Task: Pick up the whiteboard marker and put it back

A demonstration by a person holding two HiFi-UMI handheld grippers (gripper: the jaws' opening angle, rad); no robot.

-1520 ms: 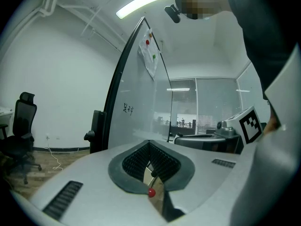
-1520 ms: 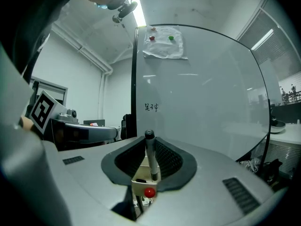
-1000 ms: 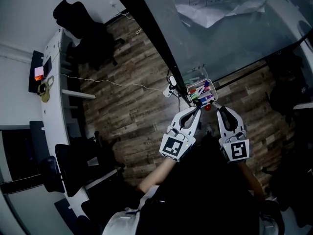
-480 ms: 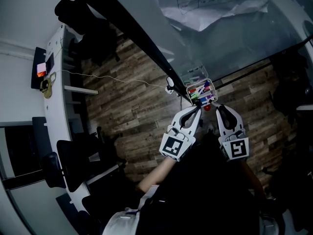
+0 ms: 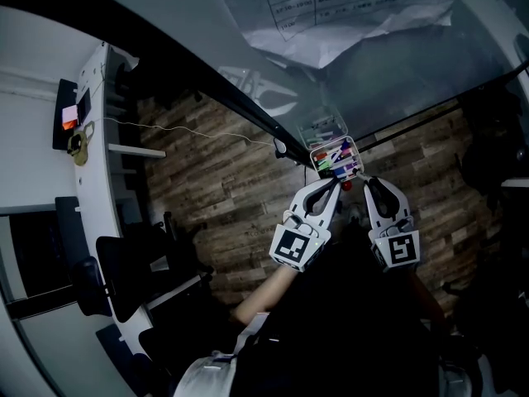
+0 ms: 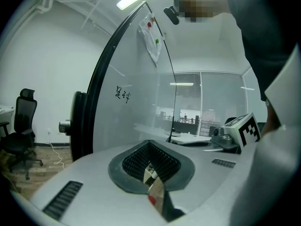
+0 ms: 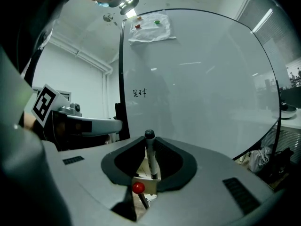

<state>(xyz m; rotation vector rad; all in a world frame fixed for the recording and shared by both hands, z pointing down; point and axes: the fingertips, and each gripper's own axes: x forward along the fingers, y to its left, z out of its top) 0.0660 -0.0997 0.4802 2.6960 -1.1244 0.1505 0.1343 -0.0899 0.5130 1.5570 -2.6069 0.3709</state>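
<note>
A whiteboard marker (image 7: 151,157) with a black cap stands upright between the jaws of my right gripper (image 7: 149,142), which is shut on it. In the head view the right gripper (image 5: 364,180) and left gripper (image 5: 334,183) sit side by side just below a clear marker tray (image 5: 316,157) that holds several coloured markers and is fixed to the whiteboard's lower edge. My left gripper (image 6: 149,145) has its tips together and nothing is held between them. A small red ball (image 7: 137,188) shows under the right jaws.
The whiteboard (image 5: 388,64) fills the space ahead, with a pinned paper sheet (image 5: 331,15) and a little handwriting (image 7: 139,93) on it. A long white desk (image 5: 91,139) and black office chairs (image 5: 132,271) stand on the wood floor at the left.
The head view has tilted, so more of the whiteboard and its paper shows. Both grippers stay under the tray, the right one still holding the marker.
</note>
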